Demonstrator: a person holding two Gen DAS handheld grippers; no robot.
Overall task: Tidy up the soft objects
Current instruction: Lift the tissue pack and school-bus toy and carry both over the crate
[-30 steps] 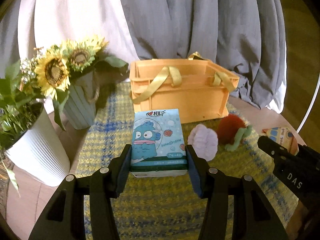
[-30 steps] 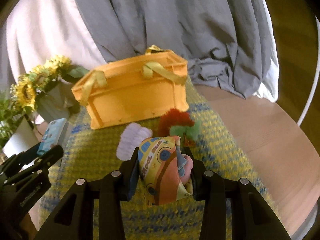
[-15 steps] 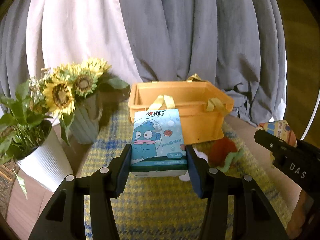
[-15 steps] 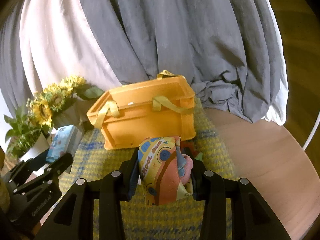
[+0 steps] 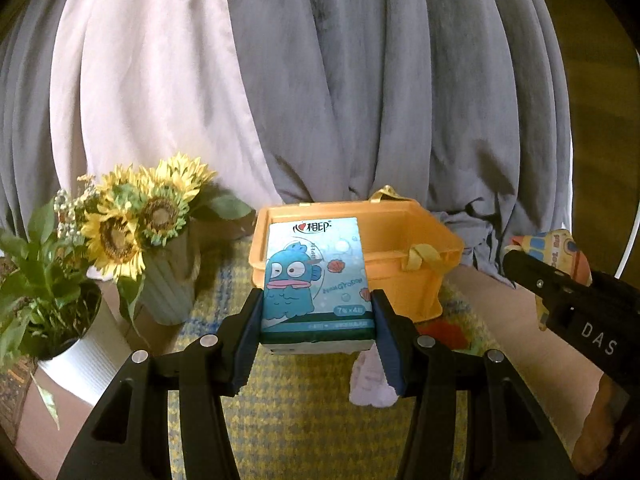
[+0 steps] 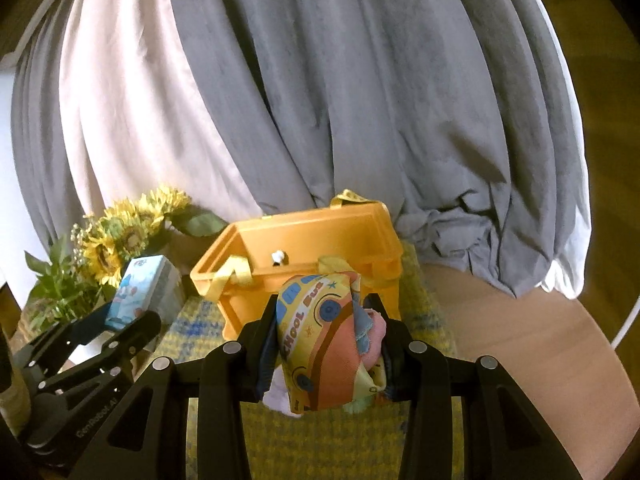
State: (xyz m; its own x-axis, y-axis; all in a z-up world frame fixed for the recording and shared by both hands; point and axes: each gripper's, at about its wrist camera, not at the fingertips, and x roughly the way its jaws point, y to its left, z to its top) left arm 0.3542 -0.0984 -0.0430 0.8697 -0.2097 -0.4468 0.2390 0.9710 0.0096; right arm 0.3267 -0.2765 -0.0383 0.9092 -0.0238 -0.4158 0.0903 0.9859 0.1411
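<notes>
Left gripper [image 5: 316, 320] is clamped on the tissue pack [image 5: 314, 280] (blue cartoon fish on the front), pads pressing both long sides, pack upright and lifted clear of the yellow woven mat [image 5: 304, 412]. Right gripper [image 6: 326, 344] is closed on the school-bus print cloth bundle [image 6: 324, 332], jaws partway in, fabric bulging between the pads. Both loads hang in front of the orange basket [image 5: 404, 248], which sits open on the mat with its yellow strap handles flopped over the rim. A lilac plush piece [image 5: 370, 380] and a red plush [image 5: 444, 330] lie on the mat below the left gripper, near the basket's front wall. Sunflower vase [image 5: 168, 280] and a white potted plant [image 5: 76, 360] stand to the left. Grey curtain [image 5: 380, 100] behind.
</notes>
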